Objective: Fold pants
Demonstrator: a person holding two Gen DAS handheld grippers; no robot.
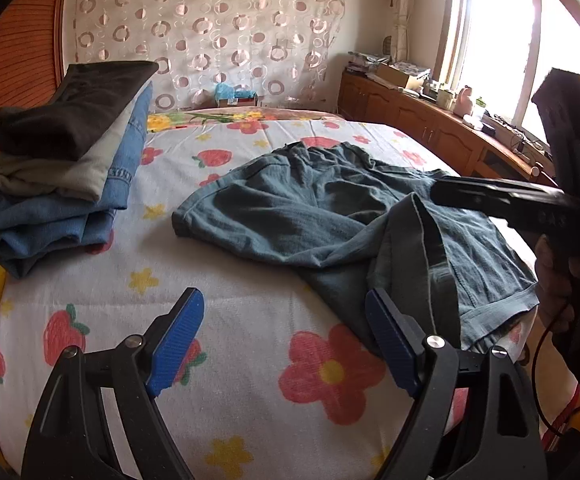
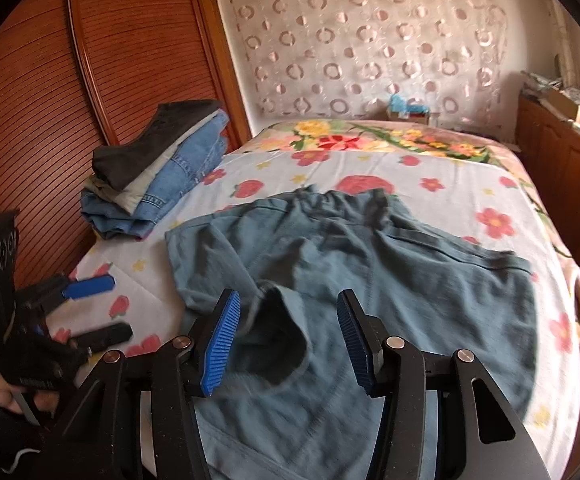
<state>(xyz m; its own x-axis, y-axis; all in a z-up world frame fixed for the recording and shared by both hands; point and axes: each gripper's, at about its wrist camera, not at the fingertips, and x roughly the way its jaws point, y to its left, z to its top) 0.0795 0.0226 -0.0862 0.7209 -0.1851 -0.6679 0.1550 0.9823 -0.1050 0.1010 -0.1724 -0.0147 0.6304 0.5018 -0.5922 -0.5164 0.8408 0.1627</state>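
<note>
The right claw point(image 2: 288, 342) is open right over a turned-up leg hem of the pants point(image 2: 370, 264), so it is nearer than the open, empty left claw point(image 1: 284, 344) beside them, and past that hem the pants stretch up the bed point(image 2: 430, 172) to their waistband.

One loose pants point(image 1: 310, 208), three folded garments point(image 1: 62, 168) (stacked), two claws point(image 1: 286, 344).
</note>
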